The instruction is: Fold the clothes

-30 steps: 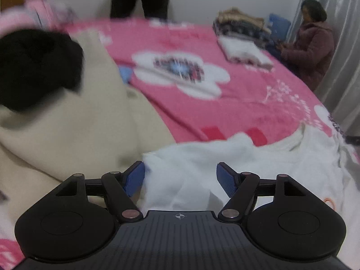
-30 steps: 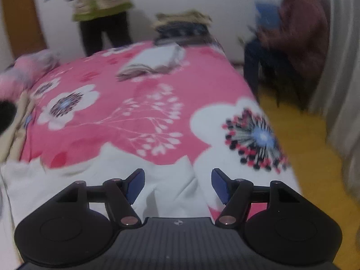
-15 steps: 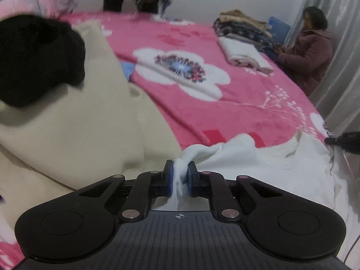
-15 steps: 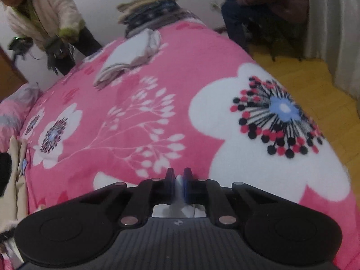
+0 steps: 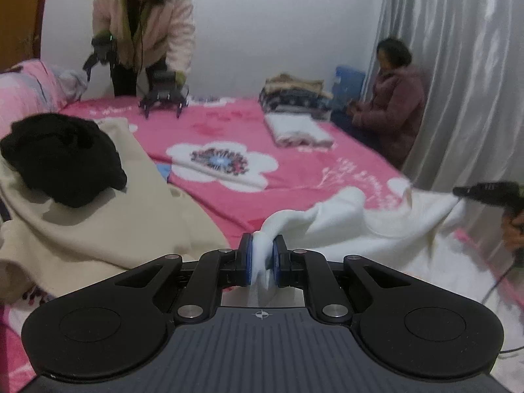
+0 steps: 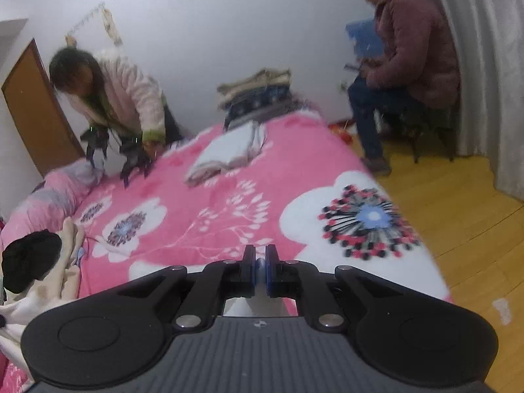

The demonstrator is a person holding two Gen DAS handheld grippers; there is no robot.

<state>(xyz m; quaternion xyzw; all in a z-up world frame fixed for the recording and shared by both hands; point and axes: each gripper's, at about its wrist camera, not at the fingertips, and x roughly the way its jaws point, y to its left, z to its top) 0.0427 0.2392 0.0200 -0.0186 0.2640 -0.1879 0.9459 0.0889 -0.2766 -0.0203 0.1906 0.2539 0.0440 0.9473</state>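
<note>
**Both tongs pinching the white top**

Your left gripper (image 5: 262,258) has its blue pads pressed onto a bunched fold of the white top (image 5: 376,219). Your right gripper (image 6: 260,270) is clamped almost shut on a thin sliver of the same white cloth; in the left view it shows at 3 o'clock (image 5: 484,193), holding the far edge. The top hangs stretched between the two, above the pink bedspread (image 5: 294,177). At 9 o'clock in the left view a cream garment (image 5: 108,222) lies with a black one (image 5: 62,157) on top. At 12 o'clock sits a folded stack (image 5: 296,129). A person (image 5: 144,26) bends over the far edge with other grippers; another person (image 5: 393,108) sits by the curtain (image 5: 458,65).
</note>
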